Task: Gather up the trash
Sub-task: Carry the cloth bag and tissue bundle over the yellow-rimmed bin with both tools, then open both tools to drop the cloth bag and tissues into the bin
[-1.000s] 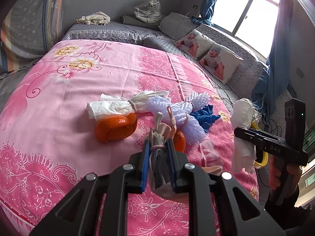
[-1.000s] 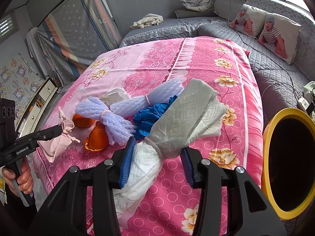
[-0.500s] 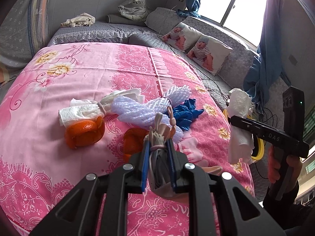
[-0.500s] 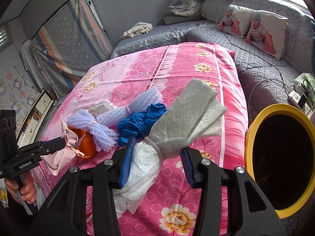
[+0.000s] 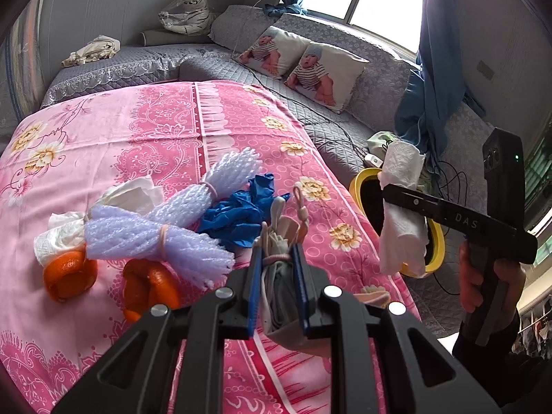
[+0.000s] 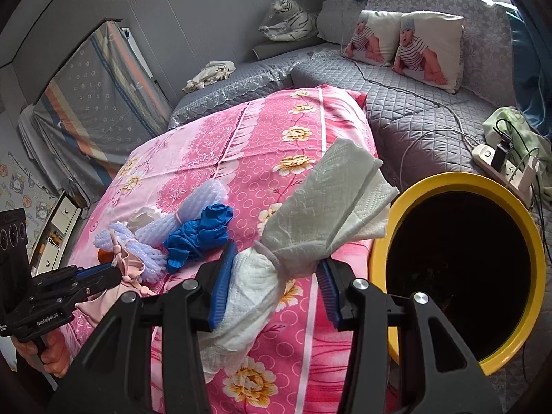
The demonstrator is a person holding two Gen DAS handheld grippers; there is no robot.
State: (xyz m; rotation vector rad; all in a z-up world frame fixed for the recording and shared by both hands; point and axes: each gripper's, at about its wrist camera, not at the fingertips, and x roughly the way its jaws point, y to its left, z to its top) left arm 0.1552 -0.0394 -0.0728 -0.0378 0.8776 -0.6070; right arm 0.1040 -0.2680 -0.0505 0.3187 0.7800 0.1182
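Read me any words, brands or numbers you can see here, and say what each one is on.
"DAS": on the side of the right claw body, seen from the left wrist camera.
"GenRobot.AI": on the side of the left claw body, seen from the right wrist camera.
The wall stickers at far left are too blurred to read.

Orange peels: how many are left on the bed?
2. One orange peel lies at the pile's left end under the white tissue; the other sits beneath the purple foam net. More may be hidden underneath.
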